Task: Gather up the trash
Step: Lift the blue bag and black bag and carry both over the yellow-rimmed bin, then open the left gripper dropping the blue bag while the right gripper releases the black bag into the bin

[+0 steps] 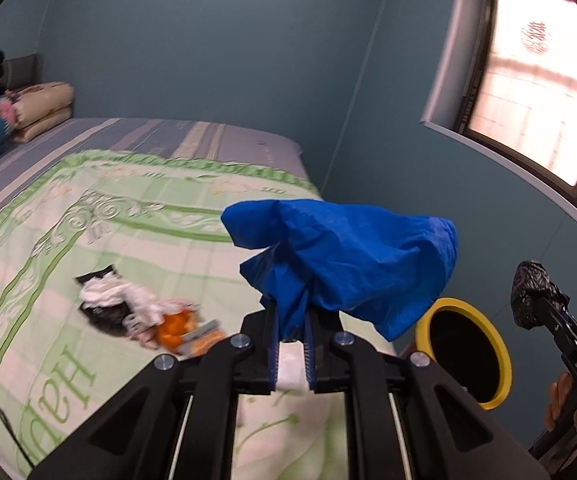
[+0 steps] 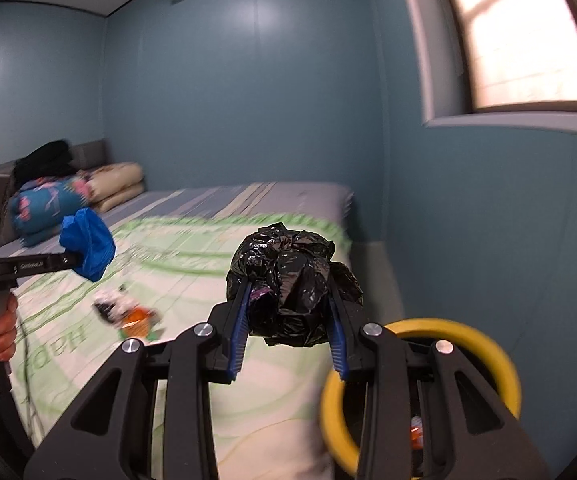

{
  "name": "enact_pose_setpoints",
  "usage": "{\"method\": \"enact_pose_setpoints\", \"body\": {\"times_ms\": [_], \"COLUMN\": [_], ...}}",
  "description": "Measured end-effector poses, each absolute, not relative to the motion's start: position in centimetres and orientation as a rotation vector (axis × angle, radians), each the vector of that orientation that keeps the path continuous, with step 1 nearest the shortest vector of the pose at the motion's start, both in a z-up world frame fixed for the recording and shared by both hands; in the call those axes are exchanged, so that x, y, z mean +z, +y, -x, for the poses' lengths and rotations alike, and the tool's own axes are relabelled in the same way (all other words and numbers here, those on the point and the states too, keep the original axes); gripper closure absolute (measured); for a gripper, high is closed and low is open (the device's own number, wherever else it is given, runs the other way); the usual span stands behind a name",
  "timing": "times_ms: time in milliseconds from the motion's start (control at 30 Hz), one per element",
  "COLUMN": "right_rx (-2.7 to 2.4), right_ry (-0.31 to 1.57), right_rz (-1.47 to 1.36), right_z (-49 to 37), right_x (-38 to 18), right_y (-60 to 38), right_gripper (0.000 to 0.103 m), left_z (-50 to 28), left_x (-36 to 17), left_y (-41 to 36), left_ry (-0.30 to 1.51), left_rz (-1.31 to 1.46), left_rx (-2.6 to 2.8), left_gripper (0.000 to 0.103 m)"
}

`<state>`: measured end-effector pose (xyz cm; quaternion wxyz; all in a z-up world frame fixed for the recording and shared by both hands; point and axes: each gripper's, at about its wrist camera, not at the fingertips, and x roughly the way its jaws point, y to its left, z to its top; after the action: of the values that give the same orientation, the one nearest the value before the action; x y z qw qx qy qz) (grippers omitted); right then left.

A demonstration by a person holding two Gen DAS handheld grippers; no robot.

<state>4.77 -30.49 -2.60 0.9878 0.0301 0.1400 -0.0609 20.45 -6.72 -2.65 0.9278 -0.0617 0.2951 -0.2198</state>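
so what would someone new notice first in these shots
The left hand-held gripper is shut on a crumpled bright blue bag held up over the green patterned bed. The right hand-held gripper clamps a wad of black plastic near the yellow-rimmed bin. More trash lies on the bed.

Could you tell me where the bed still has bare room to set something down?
The bedspread lies bare between the trash pile and the folded blankets, and along the striped far end. It is crowded only around the pile.
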Motion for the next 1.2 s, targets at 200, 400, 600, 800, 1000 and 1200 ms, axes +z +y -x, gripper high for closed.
{"method": "enact_pose_setpoints", "body": {"times_ms": [200, 400, 600, 800, 1000, 1200], "right_rx": [-0.249, -0.319, -0.362, -0.401, -0.419, -0.442], "right_ry": [0.184, 0.143, 0.168, 0.215, 0.262, 0.299], "right_rz": [-0.062, -0.089, -0.140, -0.185, -0.256, -0.289], "right_z": [-2.4, -0.8, -0.9, -1.8, -2.6, -2.7], "right_x": [-1.2, -1.0, -2.2, -3.9, -5.9, -7.9], "right_y": [-33.2, -35.4, -37.9, -40.9, -43.9, -45.5], "right_gripper": [0.071, 0.070, 0.070, 0.070, 0.070, 0.069], "left_z": [-20.2, -19.9, -20.2, -20.9, -21.4, -21.7], "left_x": [-1.1, -1.1, -2.9, -5.2, -7.7, -10.2], "left_y": [-12.6, -18.6, -24.1, -28.3, -32.0, -34.8], "left_ry": [0.564, 0.569, 0.625, 0.678, 0.741, 0.790], "left_rz": [0.111, 0.100, 0.068, 0.033, 0.010, -0.026], "left_rx": [-0.568, -0.682, -0.756, -0.800, -0.834, -0.854], "left_gripper": [0.094, 0.094, 0.094, 0.094, 0.094, 0.094]}}
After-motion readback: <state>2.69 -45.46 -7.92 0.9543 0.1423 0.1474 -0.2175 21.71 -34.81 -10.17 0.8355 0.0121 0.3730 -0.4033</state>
